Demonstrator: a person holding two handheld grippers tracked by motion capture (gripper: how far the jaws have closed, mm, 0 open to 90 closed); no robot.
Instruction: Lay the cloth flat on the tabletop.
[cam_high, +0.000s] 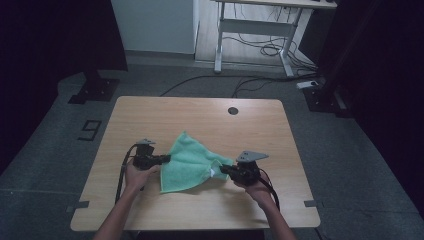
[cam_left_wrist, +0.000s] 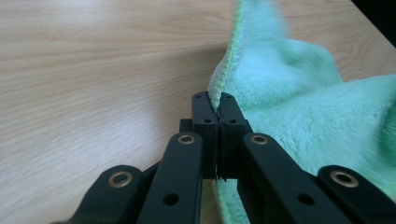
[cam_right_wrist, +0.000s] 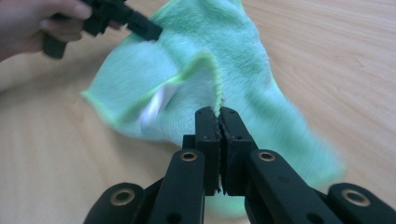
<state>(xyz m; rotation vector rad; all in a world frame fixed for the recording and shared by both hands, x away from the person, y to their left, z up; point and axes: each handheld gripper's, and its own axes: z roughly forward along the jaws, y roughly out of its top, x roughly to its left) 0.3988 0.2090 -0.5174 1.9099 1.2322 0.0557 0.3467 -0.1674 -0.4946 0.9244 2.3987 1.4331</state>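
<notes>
While the green cloth (cam_high: 187, 162) is lying rumpled on the near half of the wooden table (cam_high: 200, 112), it is gripped at two opposite edges. The left gripper (cam_high: 165, 159) is seen in the high view at the cloth's left side, and in the left gripper view its jaws are pressed together on the stitched hem (cam_left_wrist: 223, 70) — the edge is caught between the pads and runs up and away from them. The right gripper (cam_high: 223, 169) is seen at the cloth's right side, and in the right gripper view its jaws are likewise clamped on a hem, with the fabric spread out beyond them. A small white tag (cam_right_wrist: 156, 105) is seen on a folded-over corner just left of that grip. Farther off in the same view, the left hand (cam_right_wrist: 35, 23) and its gripper are seen at the cloth's far edge. Between the two grips the cloth is bunched and partly lifted, while its near corner lies flat on the table — towards the person. Both forearms are brought in from the bottom of the high view, and a cable (cam_high: 120, 177) is trailed from the left gripper.
</notes>
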